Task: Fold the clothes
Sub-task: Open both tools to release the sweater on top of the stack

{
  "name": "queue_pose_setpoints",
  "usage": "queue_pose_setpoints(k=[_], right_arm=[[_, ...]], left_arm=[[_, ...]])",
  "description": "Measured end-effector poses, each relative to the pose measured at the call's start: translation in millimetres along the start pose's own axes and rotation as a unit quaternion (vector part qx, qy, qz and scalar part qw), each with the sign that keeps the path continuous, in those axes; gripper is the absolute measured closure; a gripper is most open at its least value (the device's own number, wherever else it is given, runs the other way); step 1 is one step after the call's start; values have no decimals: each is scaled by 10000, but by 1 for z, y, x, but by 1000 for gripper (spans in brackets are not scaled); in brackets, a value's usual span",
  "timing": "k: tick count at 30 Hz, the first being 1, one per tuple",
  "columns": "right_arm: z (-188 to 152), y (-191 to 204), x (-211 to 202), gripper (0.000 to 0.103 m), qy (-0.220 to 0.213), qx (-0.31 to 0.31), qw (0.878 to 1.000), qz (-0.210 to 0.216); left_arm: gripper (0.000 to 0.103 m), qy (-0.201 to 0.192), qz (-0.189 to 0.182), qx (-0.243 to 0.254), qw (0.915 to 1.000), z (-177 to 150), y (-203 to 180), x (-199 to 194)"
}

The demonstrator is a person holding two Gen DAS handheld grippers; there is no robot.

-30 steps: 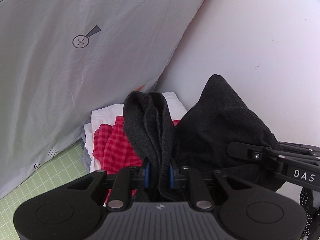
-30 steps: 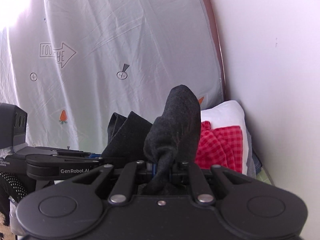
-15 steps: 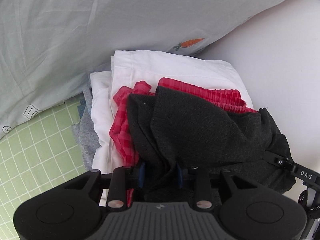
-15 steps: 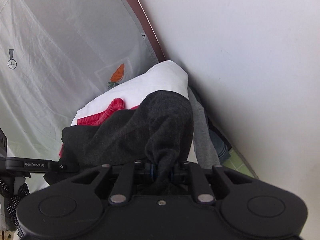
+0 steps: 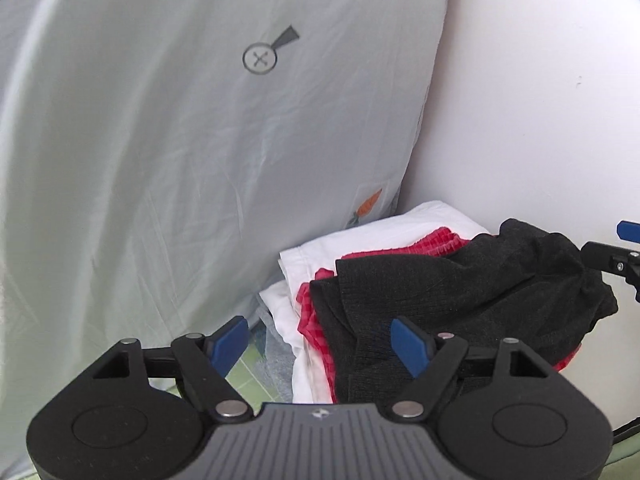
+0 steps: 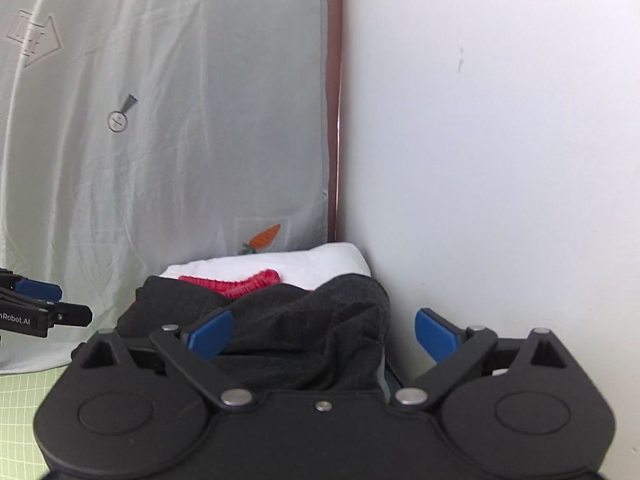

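Note:
A folded black knit garment (image 5: pixel 460 292) lies on top of a stack of folded clothes in the corner, over a red checked piece (image 5: pixel 312 320) and a white piece (image 5: pixel 384 232). It also shows in the right wrist view (image 6: pixel 296 332), with the red piece (image 6: pixel 240 282) and white piece (image 6: pixel 304 260) behind it. My left gripper (image 5: pixel 324 340) is open and empty at the stack's near left edge. My right gripper (image 6: pixel 324 332) is open and empty, its blue pads either side of the black garment's right end.
A pale sheet with carrot and arrow prints (image 5: pixel 200 140) hangs behind the stack. A white wall (image 6: pixel 480 160) stands close on the right. A green gridded mat (image 5: pixel 244 372) lies under the stack. A grey garment (image 5: pixel 276 356) sits low in the stack.
Both grippers carried the black garment down onto the stack, then opened and let go of it. Both have drawn back a little.

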State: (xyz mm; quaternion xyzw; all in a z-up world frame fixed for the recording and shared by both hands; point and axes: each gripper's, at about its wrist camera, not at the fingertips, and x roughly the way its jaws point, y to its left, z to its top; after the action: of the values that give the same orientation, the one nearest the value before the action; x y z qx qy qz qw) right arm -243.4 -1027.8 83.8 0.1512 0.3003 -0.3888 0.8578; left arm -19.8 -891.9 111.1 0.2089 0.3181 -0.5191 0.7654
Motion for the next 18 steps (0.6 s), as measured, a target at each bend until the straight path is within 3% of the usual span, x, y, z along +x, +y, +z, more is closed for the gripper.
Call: queue_pose_setpoints(k=[3, 5, 9, 15, 18], right_arm=[[-19, 17, -33, 0, -534, -88, 9985, -89], [-32, 28, -55, 0, -889, -147, 9958, -148], [-58, 51, -100, 0, -1596, -263, 9865, -266], [-122, 71, -138, 0, -1581, -128, 9867, -359], [-155, 78, -158, 0, -1456, -127, 9883, -446]], left_arm=[[6, -596, 130, 214, 9979, -26, -17, -36], [4, -891, 136, 304, 9955, -46, -28, -54], [0, -1126, 136, 170, 9934, -91, -46, -79], [0, -1277, 133, -531, 9903, -166, -54, -109], [0, -1102, 120, -778, 9908, -204, -55, -128]])
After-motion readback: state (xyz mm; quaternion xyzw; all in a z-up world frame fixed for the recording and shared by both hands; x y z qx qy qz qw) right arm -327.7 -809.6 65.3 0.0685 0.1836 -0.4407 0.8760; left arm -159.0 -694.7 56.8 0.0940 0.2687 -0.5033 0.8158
